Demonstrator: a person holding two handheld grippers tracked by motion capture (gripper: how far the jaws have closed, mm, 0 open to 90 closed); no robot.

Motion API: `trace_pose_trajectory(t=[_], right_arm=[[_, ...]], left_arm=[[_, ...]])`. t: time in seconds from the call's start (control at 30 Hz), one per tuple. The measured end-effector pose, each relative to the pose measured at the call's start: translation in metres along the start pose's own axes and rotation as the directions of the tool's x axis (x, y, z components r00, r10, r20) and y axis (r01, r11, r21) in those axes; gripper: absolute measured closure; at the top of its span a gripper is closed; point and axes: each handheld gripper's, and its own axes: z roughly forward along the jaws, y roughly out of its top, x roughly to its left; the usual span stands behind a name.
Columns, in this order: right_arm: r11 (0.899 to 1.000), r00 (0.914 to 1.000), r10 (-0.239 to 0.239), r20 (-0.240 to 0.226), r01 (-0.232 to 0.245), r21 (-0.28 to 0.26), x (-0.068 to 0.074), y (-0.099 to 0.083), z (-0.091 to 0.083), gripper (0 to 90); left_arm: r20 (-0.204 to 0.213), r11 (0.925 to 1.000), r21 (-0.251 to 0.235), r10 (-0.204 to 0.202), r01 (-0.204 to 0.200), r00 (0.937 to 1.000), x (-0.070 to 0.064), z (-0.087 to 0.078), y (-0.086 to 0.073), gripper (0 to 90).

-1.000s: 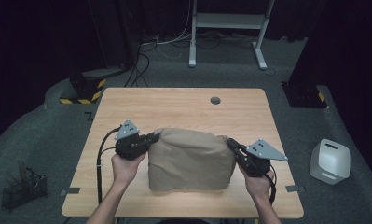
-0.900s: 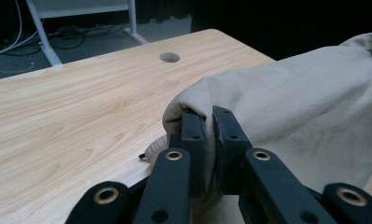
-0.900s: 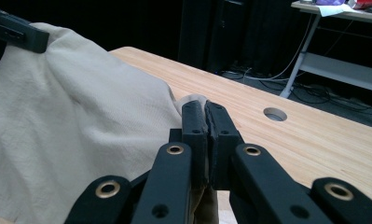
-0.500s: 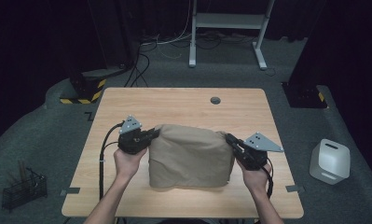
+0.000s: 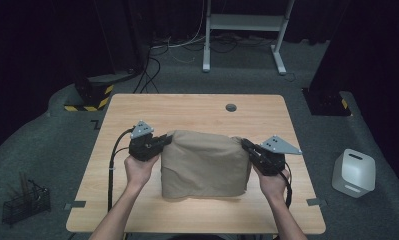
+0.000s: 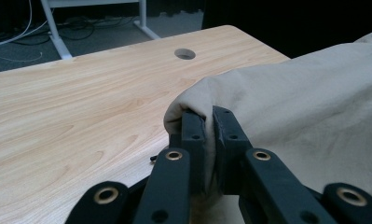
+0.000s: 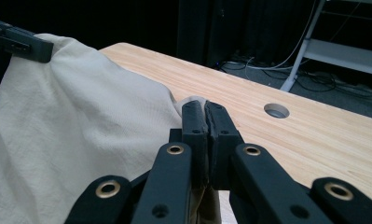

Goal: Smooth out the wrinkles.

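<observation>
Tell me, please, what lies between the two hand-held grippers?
The beige cloth spans the gap, pinched by the left hand-held gripper and right hand-held gripper, per the high view.

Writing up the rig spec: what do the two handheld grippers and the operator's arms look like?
Both the left gripper and right gripper are black, with two flat jaws on linkage arms fastened by brass-coloured rivets. Each carries a grey three-cornered plate on top and trails a black cable toward the person. The forearms are bare; no sleeves or gloves show.
</observation>
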Motion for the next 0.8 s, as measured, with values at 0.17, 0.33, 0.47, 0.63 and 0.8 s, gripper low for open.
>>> trace_pose_trajectory(t=[0.17, 0.33, 0.47, 0.63, 0.8], right_arm=[[1.0, 0.9999, 0.008, 0.008, -0.009, 0.008, -0.003, 0.0, 0.004, 87.5], [1.0, 0.9997, 0.021, 0.013, -0.022, 0.016, -0.007, 0.0, 0.009, 87.5], [0.999, 0.9994, 0.031, 0.017, -0.032, 0.026, -0.01, 0.0, 0.013, 87.5], [0.998, 0.9986, 0.05, 0.02, -0.05, 0.041, -0.014, -0.001, 0.021, 87.5], [0.996, 0.9975, 0.066, 0.026, -0.067, 0.061, -0.019, -0.002, 0.031, 87.5]], left_arm=[[-0.006, 1.0, -0.004, 0.006, -0.006, 1.0, 0.001, 0.003, 0.004, 84.3], [-0.012, 1.0, 0.007, 0.006, -0.006, 0.9999, 0.002, 0.008, 0.006, 84.2], [-0.013, 0.9999, 0.016, 0.001, 0.0, 0.9999, 0.005, 0.013, 0.007, 84.3], [-0.018, 0.9994, 0.03, -0.018, 0.019, 0.9997, 0.01, 0.022, 0.006, 84.2], [-0.036, 0.9986, 0.049, -0.019, 0.02, 0.9992, 0.014, 0.032, 0.004, 84.2]])
